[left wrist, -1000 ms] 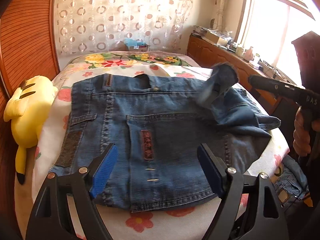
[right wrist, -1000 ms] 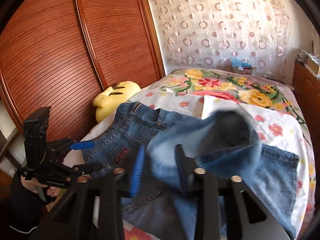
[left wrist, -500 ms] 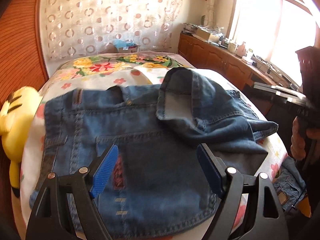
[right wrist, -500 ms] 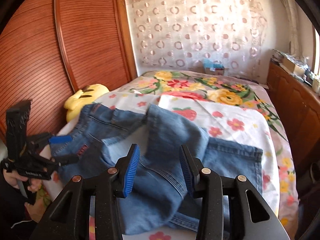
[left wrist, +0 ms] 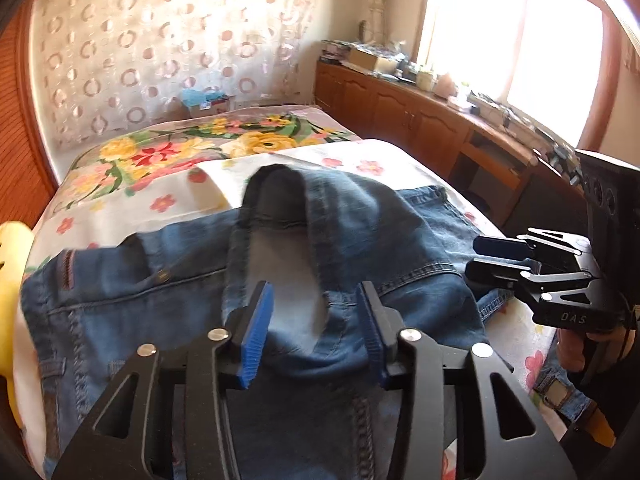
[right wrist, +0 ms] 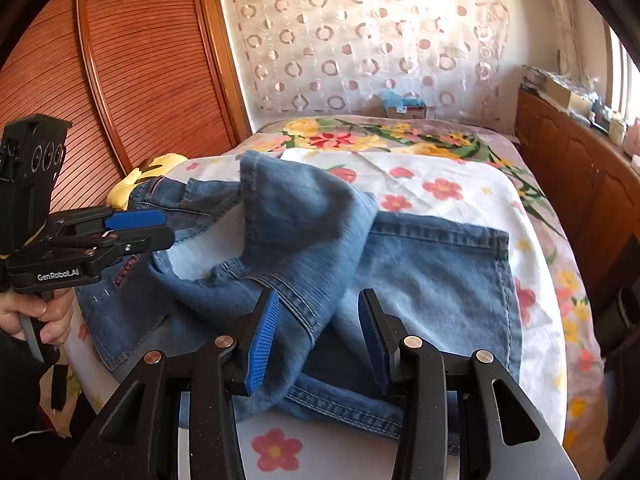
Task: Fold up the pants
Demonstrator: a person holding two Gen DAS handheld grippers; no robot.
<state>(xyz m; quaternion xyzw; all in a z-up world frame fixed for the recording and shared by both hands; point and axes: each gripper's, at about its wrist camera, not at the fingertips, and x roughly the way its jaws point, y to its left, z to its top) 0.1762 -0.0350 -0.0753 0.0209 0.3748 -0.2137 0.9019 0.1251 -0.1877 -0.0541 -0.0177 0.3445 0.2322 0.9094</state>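
Note:
Blue jeans lie across the foot of the bed, waistband to the left. One leg is folded back over them, its hem cuff standing up and its pale inner side showing. My left gripper hovers low over the fold with its jaws closing; the pads are apart and press on nothing. From the right wrist view the left gripper hangs over the waist area. My right gripper is open, with the leg's seam lying under the gap. In the left wrist view the right gripper holds nothing.
A yellow plush toy sits at the bed's left edge by the wooden sliding doors. Wooden cabinets with clutter run along the right side. More denim lies on the floor at right. A small box stands at the bed's head.
The lifted leg has come out of my right gripper and now lies draped over the jeans. My left gripper has swept right across the jeans and its jaws have narrowed.

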